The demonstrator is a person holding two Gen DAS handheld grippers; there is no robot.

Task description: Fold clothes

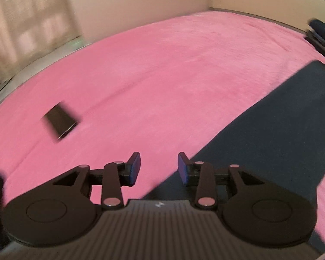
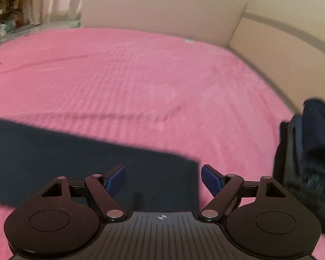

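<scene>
My left gripper (image 1: 159, 166) and right gripper (image 2: 163, 181) are both hovering with jaws parted, gripping nothing. The navy garment (image 2: 86, 162) is lying folded into a flat strip on the pink bedspread (image 1: 151, 75). Dark clothes (image 2: 309, 151) at the right are waiting, apparently unfolded.

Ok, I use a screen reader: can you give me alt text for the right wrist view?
The right gripper hangs open over the end of a folded navy garment lying flat on a pink bedspread. A pile of dark clothes sits at the right edge.
</scene>
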